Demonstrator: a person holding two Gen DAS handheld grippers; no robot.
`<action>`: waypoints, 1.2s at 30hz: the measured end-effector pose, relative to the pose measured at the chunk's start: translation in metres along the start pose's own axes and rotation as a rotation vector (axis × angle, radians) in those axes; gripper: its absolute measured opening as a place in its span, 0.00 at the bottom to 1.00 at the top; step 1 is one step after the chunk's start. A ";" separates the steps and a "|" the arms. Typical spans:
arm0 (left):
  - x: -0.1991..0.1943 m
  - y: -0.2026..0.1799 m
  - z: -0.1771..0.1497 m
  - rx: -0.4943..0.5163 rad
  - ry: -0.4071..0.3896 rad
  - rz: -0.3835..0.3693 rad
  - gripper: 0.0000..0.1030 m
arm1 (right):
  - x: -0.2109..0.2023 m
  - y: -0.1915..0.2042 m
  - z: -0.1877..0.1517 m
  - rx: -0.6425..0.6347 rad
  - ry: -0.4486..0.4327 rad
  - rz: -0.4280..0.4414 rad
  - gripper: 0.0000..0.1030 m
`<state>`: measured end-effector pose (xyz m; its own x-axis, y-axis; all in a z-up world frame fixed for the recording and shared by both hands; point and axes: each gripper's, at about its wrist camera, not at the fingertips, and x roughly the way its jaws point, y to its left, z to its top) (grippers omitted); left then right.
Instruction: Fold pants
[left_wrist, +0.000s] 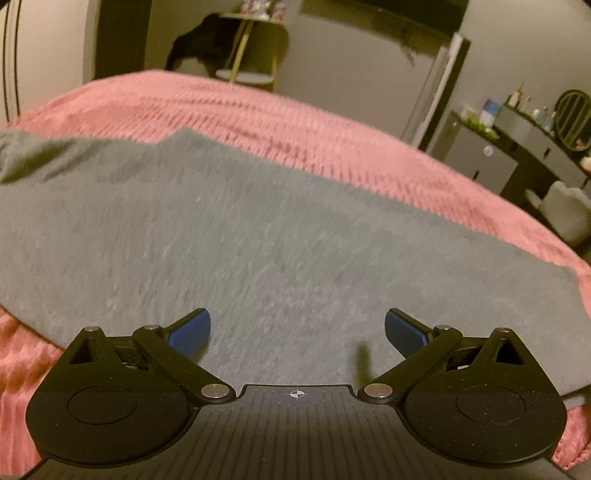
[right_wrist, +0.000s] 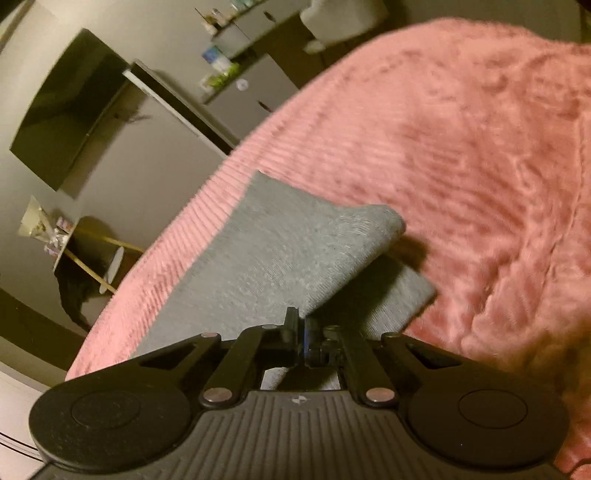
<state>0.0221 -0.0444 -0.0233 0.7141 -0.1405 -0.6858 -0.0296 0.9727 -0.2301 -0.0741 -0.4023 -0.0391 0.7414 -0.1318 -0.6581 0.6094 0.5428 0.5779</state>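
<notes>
Grey pants (left_wrist: 258, 240) lie spread flat on a pink ribbed blanket (left_wrist: 295, 118). My left gripper (left_wrist: 297, 332) is open, its blue-padded fingers (left_wrist: 192, 330) wide apart just above the grey cloth, holding nothing. In the right wrist view my right gripper (right_wrist: 301, 325) is shut on an edge of the grey pants (right_wrist: 280, 254) and lifts it. The lifted layer curls over and casts a shadow on a lower grey layer (right_wrist: 391, 299) lying on the blanket (right_wrist: 461, 166).
The bed edge drops away to the room. A dresser with bottles and a mirror (left_wrist: 532, 140) and a pale chair (left_wrist: 565, 214) stand to the right. A small side table (left_wrist: 247, 55) with dark cloth stands beyond the bed. A dark TV (right_wrist: 70, 107) hangs on the wall.
</notes>
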 end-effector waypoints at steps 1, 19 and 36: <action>-0.001 -0.002 -0.001 0.012 -0.004 -0.007 1.00 | -0.001 0.000 -0.001 -0.011 0.003 -0.009 0.02; 0.021 -0.011 -0.007 0.091 0.113 0.033 1.00 | 0.014 -0.067 0.016 0.200 0.047 -0.092 0.30; 0.021 -0.009 -0.006 0.075 0.107 0.029 1.00 | 0.022 -0.045 0.025 0.142 -0.033 -0.004 0.22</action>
<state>0.0330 -0.0575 -0.0393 0.6352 -0.1271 -0.7618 0.0061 0.9872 -0.1596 -0.0782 -0.4505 -0.0682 0.7466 -0.1623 -0.6452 0.6441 0.4194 0.6397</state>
